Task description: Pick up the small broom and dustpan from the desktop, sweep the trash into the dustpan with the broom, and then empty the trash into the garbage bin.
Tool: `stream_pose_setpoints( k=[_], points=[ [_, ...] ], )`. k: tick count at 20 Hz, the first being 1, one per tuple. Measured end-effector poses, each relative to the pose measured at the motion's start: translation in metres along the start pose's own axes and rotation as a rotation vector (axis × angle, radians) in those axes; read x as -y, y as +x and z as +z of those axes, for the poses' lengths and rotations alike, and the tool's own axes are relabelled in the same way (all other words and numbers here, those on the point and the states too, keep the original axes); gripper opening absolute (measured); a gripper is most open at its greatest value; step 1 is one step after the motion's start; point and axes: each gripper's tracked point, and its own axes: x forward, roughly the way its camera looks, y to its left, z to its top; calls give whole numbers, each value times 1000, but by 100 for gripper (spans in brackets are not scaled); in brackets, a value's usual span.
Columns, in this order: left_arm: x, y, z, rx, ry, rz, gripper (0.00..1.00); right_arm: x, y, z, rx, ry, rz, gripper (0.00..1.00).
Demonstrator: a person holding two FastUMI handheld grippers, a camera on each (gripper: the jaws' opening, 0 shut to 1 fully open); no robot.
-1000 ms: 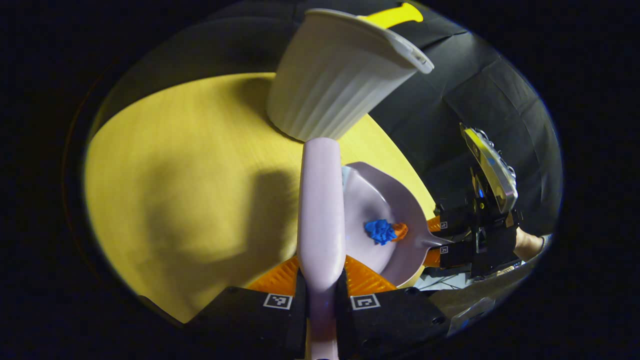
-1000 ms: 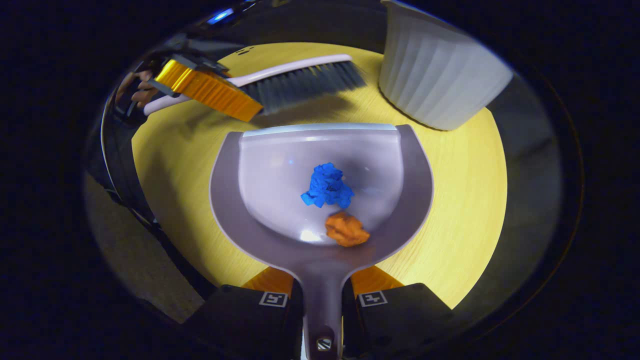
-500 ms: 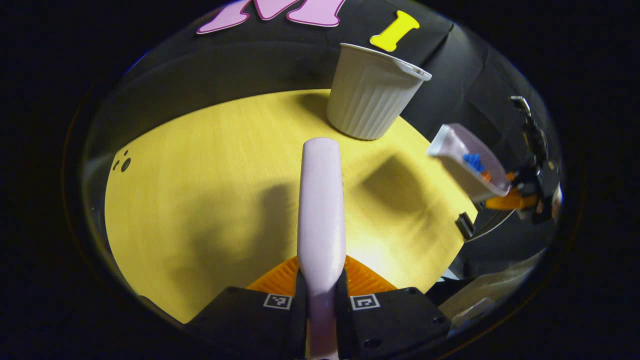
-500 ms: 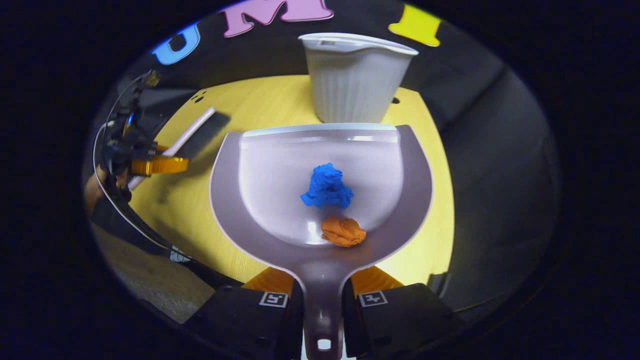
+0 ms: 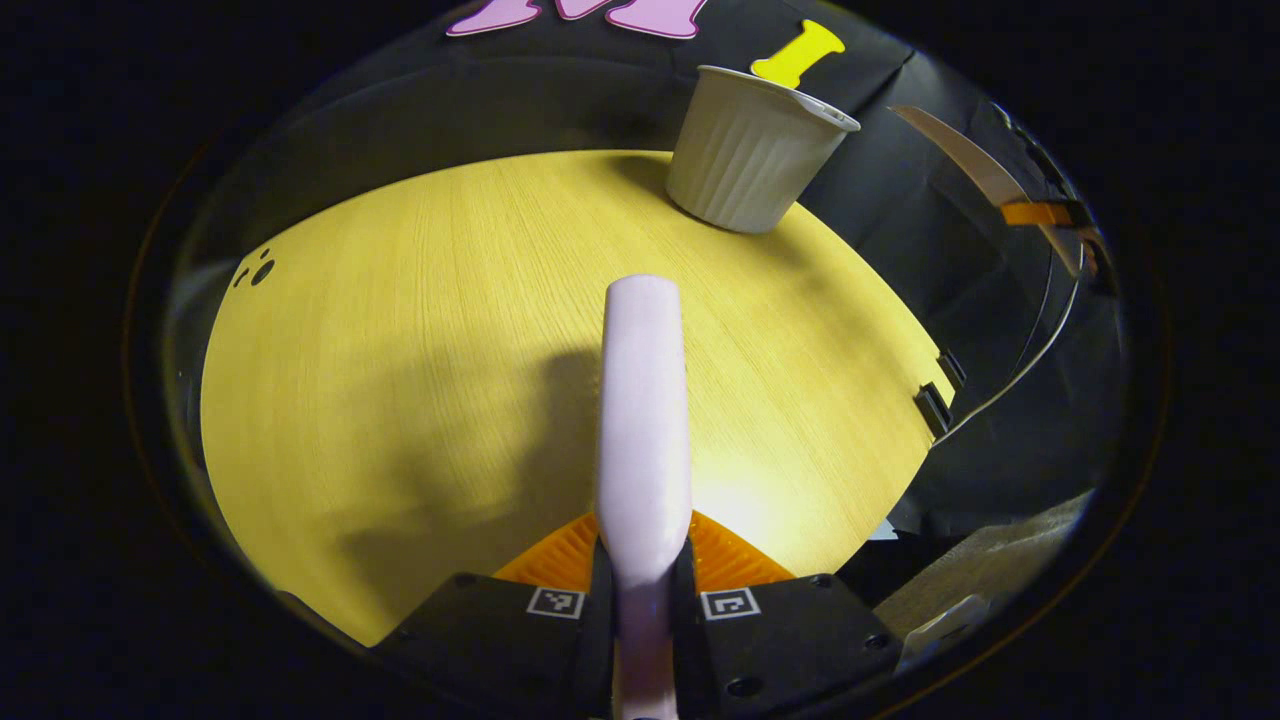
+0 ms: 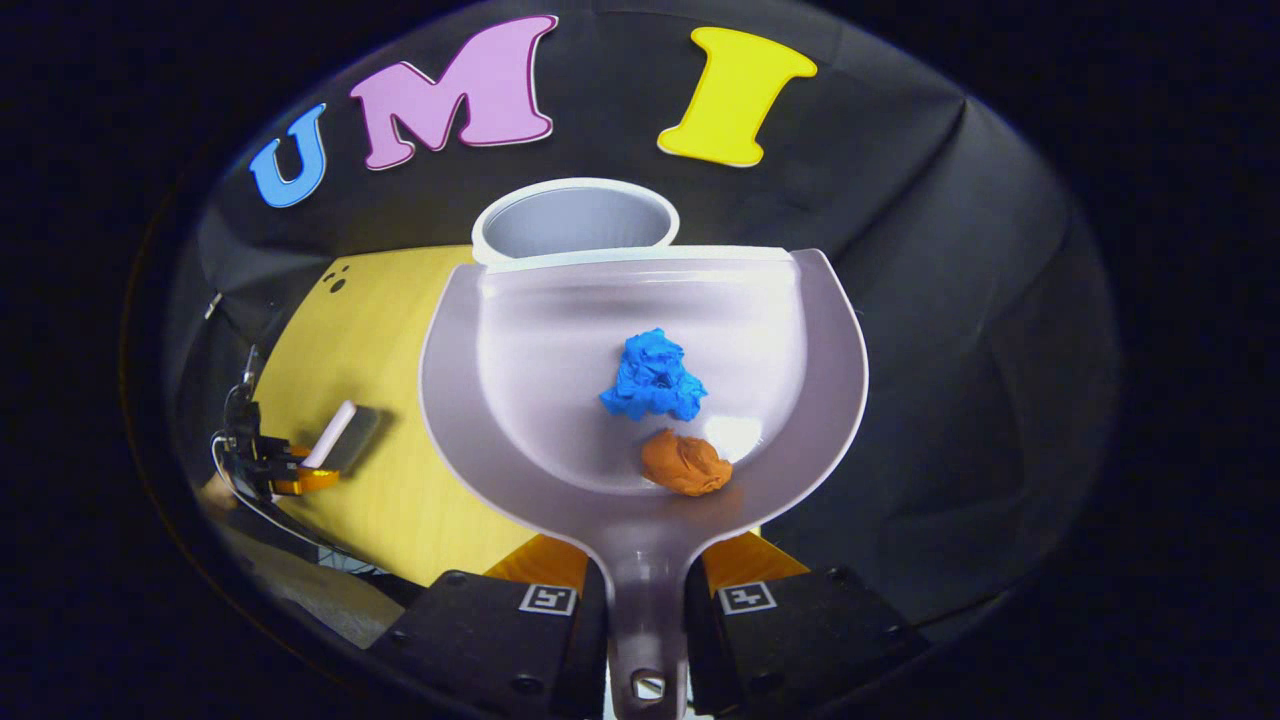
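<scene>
Between the right gripper's (image 6: 645,590) orange fingers sits the dustpan (image 6: 640,390) handle, clamped from both sides. Ahead in the pan lie a blue paper wad (image 6: 652,377) and an orange wad (image 6: 685,463); past its lip stands the white garbage bin (image 6: 572,222). Off left, the left gripper (image 5: 645,560) pinches the broom (image 5: 643,420) handle above the yellow desktop (image 5: 400,350).

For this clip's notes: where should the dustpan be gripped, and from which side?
By its narrow handle stem, from the rear, opposite the open lip. The dustpan is a wide scoop tapering to a slim neck that fits between two fingers, as the right gripper holds it now; this keeps the blue scrap and orange scrap in.
</scene>
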Motion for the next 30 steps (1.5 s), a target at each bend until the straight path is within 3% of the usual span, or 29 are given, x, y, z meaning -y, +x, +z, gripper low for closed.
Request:
stream_pose_setpoints(
  k=[6,11,16,20,27,30],
  points=[
    [-15,-8,-11,16,-45,-4,28,35,17,66,-30,-111,-120,36],
    [-28,-8,-17,26,-78,1,28,41,36,114,-112,-329,-215,35],
    [-37,-7,-33,13,-100,11,28,41,52,161,-222,-675,-345,35],
    [-38,-8,-37,21,-93,25,28,34,66,178,-294,-853,-409,34],
    [-41,-8,-36,29,-126,33,28,28,75,185,-297,-859,-405,34],
    [-42,-8,-33,36,-128,48,28,27,73,181,-232,-766,-368,34]
  ],
)
